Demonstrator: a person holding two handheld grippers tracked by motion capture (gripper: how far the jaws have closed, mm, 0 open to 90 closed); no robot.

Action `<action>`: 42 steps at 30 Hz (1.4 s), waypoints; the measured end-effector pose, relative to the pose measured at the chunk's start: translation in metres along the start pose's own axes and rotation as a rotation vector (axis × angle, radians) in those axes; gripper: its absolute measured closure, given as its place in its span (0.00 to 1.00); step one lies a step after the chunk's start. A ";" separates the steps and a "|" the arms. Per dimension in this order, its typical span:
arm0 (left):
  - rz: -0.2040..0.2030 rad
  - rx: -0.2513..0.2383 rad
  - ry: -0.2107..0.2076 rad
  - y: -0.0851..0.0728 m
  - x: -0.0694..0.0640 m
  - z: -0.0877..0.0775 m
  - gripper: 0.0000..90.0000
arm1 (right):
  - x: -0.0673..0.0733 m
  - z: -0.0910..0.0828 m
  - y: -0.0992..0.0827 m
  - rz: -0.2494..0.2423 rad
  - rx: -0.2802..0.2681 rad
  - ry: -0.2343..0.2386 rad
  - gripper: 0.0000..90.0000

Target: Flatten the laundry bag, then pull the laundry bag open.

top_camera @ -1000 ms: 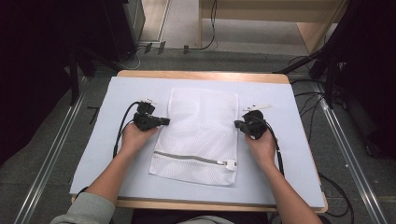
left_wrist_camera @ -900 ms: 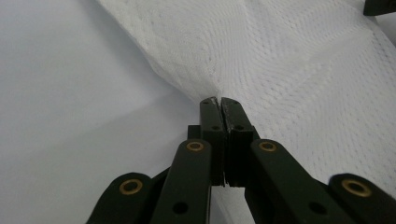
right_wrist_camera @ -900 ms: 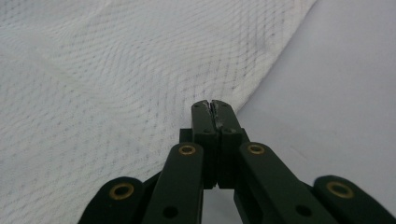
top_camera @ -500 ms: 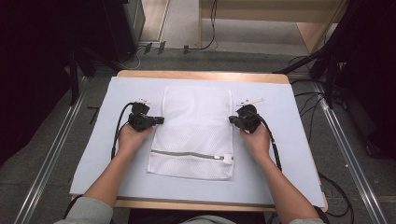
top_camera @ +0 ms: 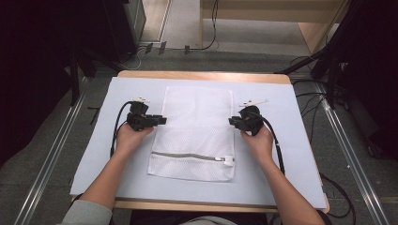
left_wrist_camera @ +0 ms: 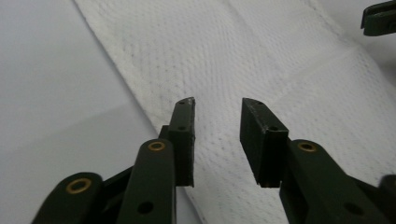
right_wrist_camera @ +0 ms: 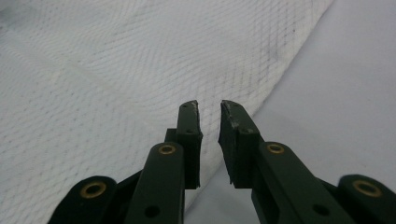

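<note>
A white mesh laundry bag (top_camera: 197, 131) lies flat on the pale mat (top_camera: 291, 154), its grey zipper (top_camera: 187, 155) near the front end. My left gripper (top_camera: 162, 120) points at the bag's left edge. Its jaws have just been opening and stand apart over that edge (left_wrist_camera: 217, 102), with nothing pinched between them. My right gripper (top_camera: 231, 122) faces the bag's right edge. Its jaws have also just been opening, to a narrow gap (right_wrist_camera: 208, 105), and the mesh (right_wrist_camera: 116, 70) lies below and beyond them, not between the pads.
The mat covers a wooden table (top_camera: 202, 75). Cables trail from both grippers along the forearms. Bare mat lies left and right of the bag. The floor beyond the table carries cables and dark stands.
The bag, rumpled a second ago, now lies smooth and flat. Both grippers moved outward to the bag's side edges, and their jaws have parted and let go of the mesh.
</note>
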State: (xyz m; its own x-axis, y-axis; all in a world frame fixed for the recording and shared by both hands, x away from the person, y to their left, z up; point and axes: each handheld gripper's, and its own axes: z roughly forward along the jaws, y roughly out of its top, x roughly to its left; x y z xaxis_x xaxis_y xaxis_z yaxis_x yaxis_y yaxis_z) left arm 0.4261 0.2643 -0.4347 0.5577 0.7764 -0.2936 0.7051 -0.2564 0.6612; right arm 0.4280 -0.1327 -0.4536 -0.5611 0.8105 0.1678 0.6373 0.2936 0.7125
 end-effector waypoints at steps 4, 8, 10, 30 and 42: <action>0.011 -0.011 -0.012 0.003 -0.007 -0.006 0.66 | 0.005 -0.003 0.000 -0.007 0.005 0.012 0.86; 0.033 0.004 0.002 0.003 -0.014 -0.011 0.61 | 0.008 -0.007 -0.001 -0.008 -0.006 0.036 0.85; 0.042 -0.001 -0.004 0.004 -0.017 -0.013 0.60 | 0.009 -0.008 -0.003 -0.007 -0.004 0.036 0.83; 0.095 0.034 -0.101 0.001 -0.061 -0.019 0.55 | 0.034 -0.054 -0.034 -0.066 -0.020 0.144 0.79; 0.143 0.031 -0.149 -0.008 -0.095 -0.013 0.56 | 0.043 -0.066 -0.050 -0.043 -0.010 0.180 0.84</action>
State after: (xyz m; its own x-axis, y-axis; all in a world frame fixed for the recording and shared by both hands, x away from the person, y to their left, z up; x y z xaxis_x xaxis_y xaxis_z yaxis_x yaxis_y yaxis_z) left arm 0.3621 0.2000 -0.4028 0.7103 0.6374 -0.2988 0.6259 -0.3776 0.6824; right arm 0.3369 -0.1456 -0.4373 -0.6738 0.6934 0.2553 0.6059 0.3207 0.7281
